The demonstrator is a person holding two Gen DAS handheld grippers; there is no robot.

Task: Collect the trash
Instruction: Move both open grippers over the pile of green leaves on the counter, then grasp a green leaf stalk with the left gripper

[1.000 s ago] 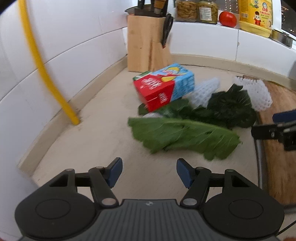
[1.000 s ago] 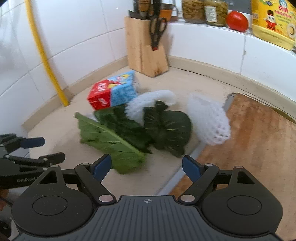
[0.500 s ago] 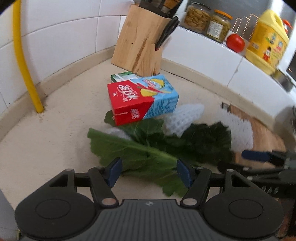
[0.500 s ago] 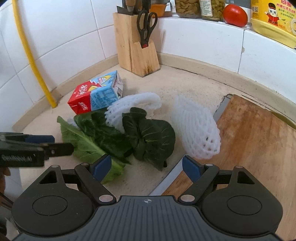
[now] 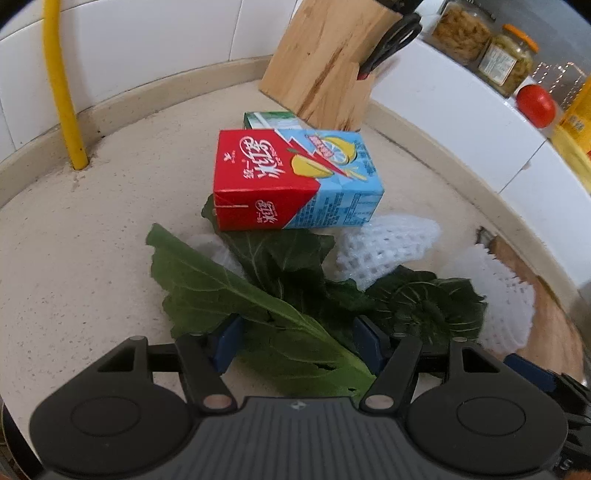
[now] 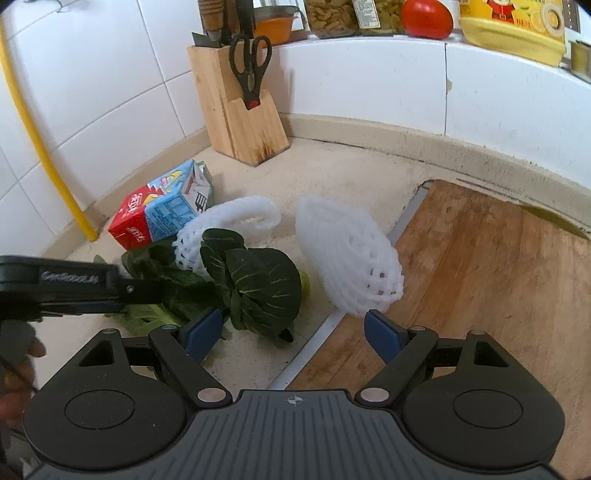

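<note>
Trash lies in a loose heap on my worktop (image 6: 351,170), in the corner below the white tiled wall. Farthest left, a yellow pipe (image 5: 61,85) rises from the worktop against the tiles. Next comes the red and blue drink carton (image 5: 291,179), lying on its side with its near edge resting on the greens. My left gripper (image 5: 295,345) hangs over the long light green leaf (image 5: 236,295), its blue fingers apart on either side of the leaf's near end, and I cannot tell whether they touch it. Darker leaves sit under and beside that leaf, and a curled dark green leaf (image 6: 258,284) lies to the right of them. A white foam net sleeve (image 6: 236,225) rests behind the dark leaves, touching them and the carton's end. A second foam net (image 6: 351,258) sits further right, its near end over the metal edge of the wooden cutting board (image 6: 480,277). My right gripper (image 6: 295,332) stands wide apart with nothing clamped, its left finger just by the curled leaf and its right finger just below the second net. Behind the heap stands a wooden knife block (image 6: 240,110) with black scissors (image 6: 249,62) in it. On the ledge above are jars, a tomato (image 6: 426,14) and a yellow bottle (image 6: 513,26).
</note>
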